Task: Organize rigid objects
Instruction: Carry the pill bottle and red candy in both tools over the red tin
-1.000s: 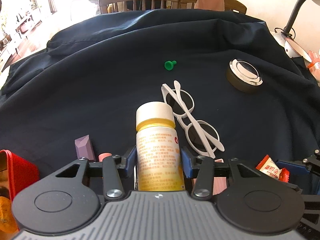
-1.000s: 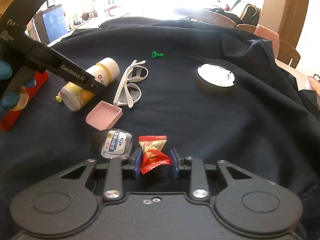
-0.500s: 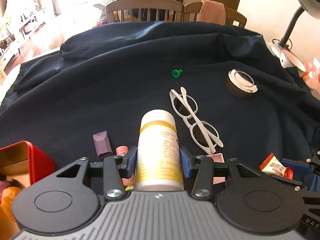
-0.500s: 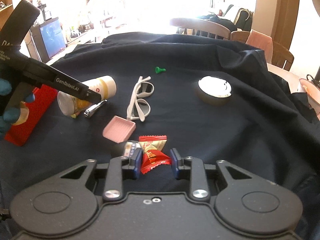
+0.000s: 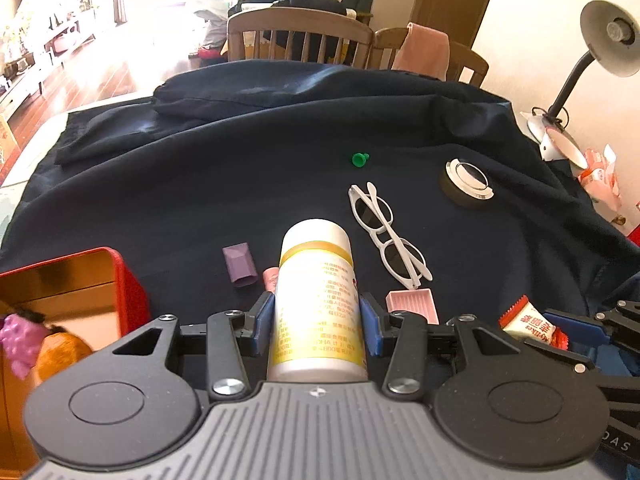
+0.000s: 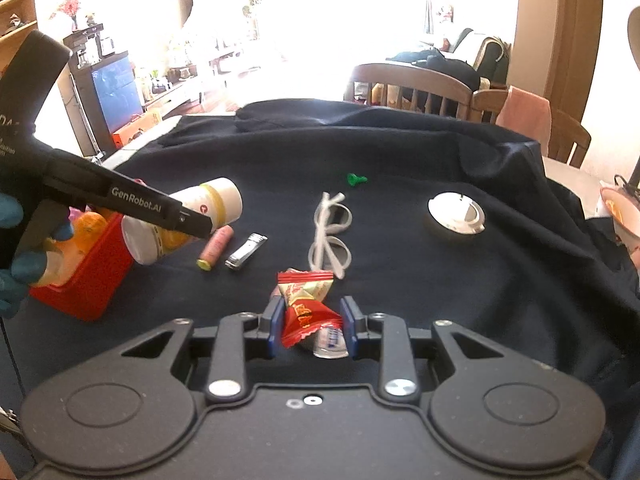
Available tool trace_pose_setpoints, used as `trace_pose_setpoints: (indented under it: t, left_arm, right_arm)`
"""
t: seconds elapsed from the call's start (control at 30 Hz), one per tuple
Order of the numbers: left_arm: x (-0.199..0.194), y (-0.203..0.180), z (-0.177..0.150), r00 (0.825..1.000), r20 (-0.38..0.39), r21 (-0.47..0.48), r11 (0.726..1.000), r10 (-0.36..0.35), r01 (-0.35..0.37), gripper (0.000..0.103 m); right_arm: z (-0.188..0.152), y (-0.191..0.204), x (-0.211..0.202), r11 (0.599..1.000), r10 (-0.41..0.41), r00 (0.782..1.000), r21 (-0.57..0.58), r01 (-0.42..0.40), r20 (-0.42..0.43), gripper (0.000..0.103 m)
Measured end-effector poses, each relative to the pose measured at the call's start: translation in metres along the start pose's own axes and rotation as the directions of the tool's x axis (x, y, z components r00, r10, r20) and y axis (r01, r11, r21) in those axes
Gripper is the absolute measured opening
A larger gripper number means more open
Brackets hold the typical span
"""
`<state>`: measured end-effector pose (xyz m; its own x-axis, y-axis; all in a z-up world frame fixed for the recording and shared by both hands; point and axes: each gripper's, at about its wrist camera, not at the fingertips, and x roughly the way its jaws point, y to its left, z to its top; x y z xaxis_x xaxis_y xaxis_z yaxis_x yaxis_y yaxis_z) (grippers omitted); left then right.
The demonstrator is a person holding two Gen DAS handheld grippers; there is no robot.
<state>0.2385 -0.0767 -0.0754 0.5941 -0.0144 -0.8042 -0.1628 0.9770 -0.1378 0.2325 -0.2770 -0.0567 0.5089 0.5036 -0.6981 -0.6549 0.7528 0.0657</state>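
Blue-padded left tool [image 5: 317,322] clamped on white supplement bottle [image 5: 316,296], long axis pointing forward, cap away; red tin [image 5: 124,280] just left, nearer this hand. Right tool [image 6: 310,326] pinching red candy wrapper [image 6: 306,308] above bench [image 6: 440,280].

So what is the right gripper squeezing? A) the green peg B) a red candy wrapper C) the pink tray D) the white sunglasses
B: the right gripper has its blue pads closed on the red candy wrapper, while the white sunglasses and green peg lie apart on the dark cloth.
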Motion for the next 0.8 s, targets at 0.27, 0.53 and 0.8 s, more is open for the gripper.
trace_pose_setpoints:
  t: [0.27, 0.53, 0.8]
  left_arm:
    - [-0.036, 0.031, -0.010, 0.999, 0.031, -0.016, 1.000, -0.019, 0.019, 0.044]
    - [-0.067, 0.074, -0.022, 0.999, 0.048, -0.040, 0.999, -0.002, 0.004, 0.044]
    - [-0.088, 0.117, -0.036, 0.999, 0.045, -0.047, 0.999, 0.015, -0.013, 0.044]
  right_arm:
    - [0.012, 0.036, -0.010, 1.000, 0.013, 1.000, -0.015, -0.013, 0.021, 0.029]
    - [0.026, 0.080, -0.009, 0.999, 0.038, 0.999, -0.038, -0.036, 0.039, 0.029]
    - [0.042, 0.127, 0.005, 0.996, 0.078, 0.996, -0.057, -0.075, 0.040, 0.029]
